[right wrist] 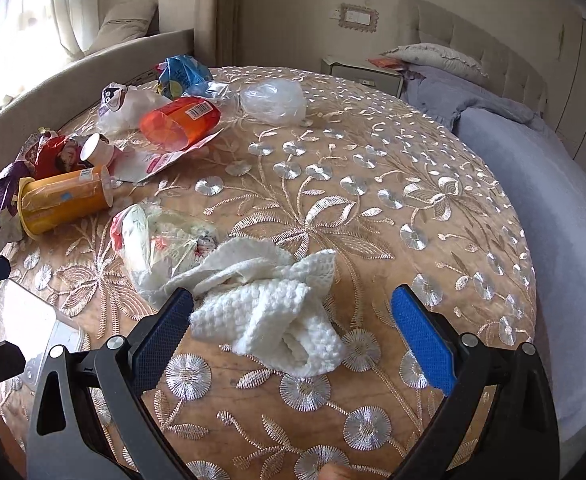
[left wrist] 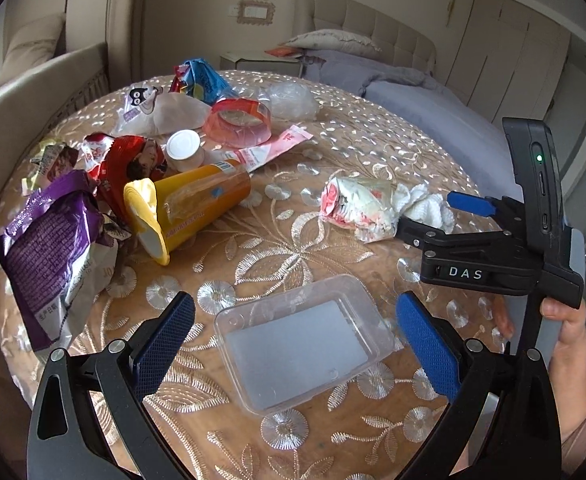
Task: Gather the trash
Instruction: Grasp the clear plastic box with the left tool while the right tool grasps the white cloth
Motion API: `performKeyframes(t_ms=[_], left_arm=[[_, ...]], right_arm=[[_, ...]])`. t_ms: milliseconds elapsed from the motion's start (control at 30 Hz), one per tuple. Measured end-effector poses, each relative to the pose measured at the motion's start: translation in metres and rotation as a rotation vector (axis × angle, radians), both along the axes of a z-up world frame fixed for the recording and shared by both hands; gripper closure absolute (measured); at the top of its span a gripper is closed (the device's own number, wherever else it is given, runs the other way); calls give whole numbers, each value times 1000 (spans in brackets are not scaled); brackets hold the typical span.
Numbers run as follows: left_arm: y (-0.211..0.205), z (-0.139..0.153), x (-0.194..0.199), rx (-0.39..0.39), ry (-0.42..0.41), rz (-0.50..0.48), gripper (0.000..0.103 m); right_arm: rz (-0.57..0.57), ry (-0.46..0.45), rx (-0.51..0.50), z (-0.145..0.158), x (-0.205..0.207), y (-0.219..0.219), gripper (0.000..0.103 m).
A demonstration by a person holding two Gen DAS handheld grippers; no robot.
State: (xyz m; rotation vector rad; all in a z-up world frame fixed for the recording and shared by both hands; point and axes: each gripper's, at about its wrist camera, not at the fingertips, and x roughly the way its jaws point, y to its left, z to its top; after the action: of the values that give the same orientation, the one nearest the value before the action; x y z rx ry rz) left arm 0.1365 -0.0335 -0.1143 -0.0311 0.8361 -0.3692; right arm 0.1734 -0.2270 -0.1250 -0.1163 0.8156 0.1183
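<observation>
Trash lies on a round embroidered table (left wrist: 293,224). A clear plastic box (left wrist: 305,340) lies between the open fingers of my left gripper (left wrist: 297,332). A crumpled white paper towel (right wrist: 269,312) lies between the open fingers of my right gripper (right wrist: 293,328), next to a crumpled food wrapper (right wrist: 161,240). My right gripper also shows in the left wrist view (left wrist: 445,216), at the towel (left wrist: 425,204) and wrapper (left wrist: 357,208). An orange cup (left wrist: 189,208) lies on its side at the left, by a purple bag (left wrist: 49,248).
More trash sits at the far left: a red snack bag (left wrist: 133,164), a small white cup (left wrist: 185,150), a pink plastic ring (left wrist: 239,122), a white bag (left wrist: 161,110), a blue bag (left wrist: 199,78) and clear film (left wrist: 291,100). A bed (left wrist: 425,108) stands behind at the right.
</observation>
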Motion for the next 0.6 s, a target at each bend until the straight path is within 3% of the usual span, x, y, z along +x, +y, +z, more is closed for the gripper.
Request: performKeyframes(t_ms=[200, 267, 367, 433, 600], left_arm=[[-15, -20, 3, 61, 54, 15, 4], [-21, -24, 4, 120, 34, 47, 4], [-20, -25, 8, 111, 11, 88, 4], [-20, -26, 9, 129, -15, 92, 8], [-15, -24, 8, 88, -24, 84, 9]], right_arm=[[14, 8, -12, -4, 6, 4, 5], [14, 15, -14, -5, 7, 4, 12], [32, 22, -3, -7, 7, 4, 33], [34, 31, 10, -6, 5, 4, 58], [19, 15, 29, 0, -4, 1, 73]])
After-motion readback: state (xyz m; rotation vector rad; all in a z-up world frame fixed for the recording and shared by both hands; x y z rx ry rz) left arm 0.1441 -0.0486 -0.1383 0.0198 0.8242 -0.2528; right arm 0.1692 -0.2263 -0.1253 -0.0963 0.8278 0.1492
